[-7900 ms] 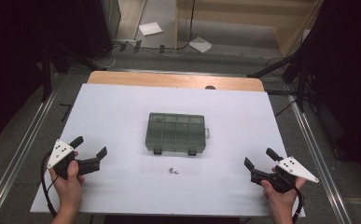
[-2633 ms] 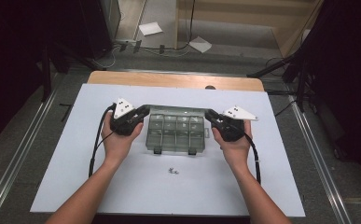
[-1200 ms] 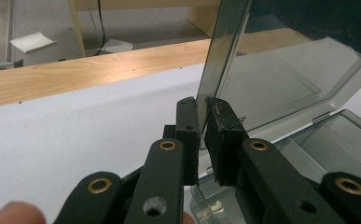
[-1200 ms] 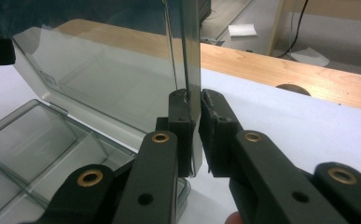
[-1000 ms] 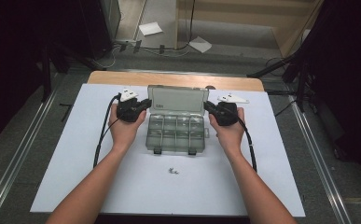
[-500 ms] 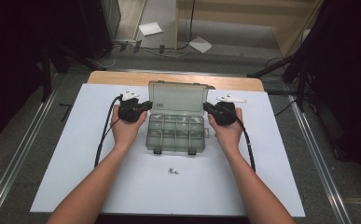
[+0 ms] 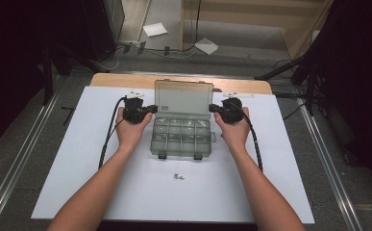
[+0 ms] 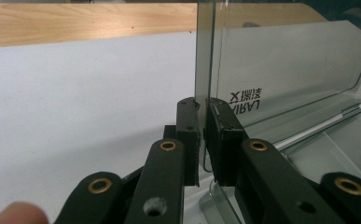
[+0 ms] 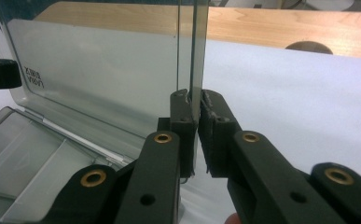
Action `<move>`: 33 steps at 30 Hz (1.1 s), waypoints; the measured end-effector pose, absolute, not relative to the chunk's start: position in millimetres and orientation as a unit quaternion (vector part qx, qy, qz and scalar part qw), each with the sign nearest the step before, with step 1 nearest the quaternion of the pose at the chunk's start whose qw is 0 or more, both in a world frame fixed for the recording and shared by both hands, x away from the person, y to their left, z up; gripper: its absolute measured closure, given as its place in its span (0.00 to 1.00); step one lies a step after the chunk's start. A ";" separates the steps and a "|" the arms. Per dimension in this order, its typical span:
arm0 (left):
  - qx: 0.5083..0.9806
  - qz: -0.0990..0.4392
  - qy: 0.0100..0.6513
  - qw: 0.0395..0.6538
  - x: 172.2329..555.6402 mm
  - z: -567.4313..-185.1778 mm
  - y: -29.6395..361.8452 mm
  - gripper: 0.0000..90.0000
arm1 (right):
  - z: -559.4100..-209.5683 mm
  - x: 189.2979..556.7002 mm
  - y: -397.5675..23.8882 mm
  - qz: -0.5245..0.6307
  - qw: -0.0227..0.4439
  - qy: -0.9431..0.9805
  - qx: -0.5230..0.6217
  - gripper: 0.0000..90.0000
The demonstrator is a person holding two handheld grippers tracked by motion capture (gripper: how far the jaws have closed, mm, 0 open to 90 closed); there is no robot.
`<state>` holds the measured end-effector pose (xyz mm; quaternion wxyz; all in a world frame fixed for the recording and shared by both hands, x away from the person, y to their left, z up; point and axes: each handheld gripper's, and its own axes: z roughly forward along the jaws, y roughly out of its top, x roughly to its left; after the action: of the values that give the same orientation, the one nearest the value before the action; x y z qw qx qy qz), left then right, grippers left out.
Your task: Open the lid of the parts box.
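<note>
Lid [image 7: 183,98] stands upright, my left tongs [image 8: 202,135] and right tongs [image 9: 193,135] clamping its side edges; organizer box [image 7: 181,137] open, small parts [image 7: 178,176] unloaded.

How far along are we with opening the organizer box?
Mostly done: the lid stands raised over the box's compartments. In hand: the left gripper and right gripper each pinch a side edge of it. Left: the small parts lie untouched on the table.
</note>
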<state>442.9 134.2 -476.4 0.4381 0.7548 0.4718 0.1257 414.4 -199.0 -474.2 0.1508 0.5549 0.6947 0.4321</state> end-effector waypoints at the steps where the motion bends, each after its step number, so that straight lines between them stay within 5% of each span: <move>1: 0.756 0.125 0.472 0.436 443.5 -476.3 134.2 0.92 | -474.4 415.6 -199.5 0.431 0.150 0.694 0.557 0.94; 33: 0.759 0.093 0.495 0.413 457.2 -486.1 135.9 0.91 | -492.3 440.5 -200.8 0.397 0.118 0.705 0.576 0.92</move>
<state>457.2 135.9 -486.1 0.4129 0.7587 0.4953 0.0927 440.5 -200.8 -492.3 0.1181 0.5756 0.7053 0.3966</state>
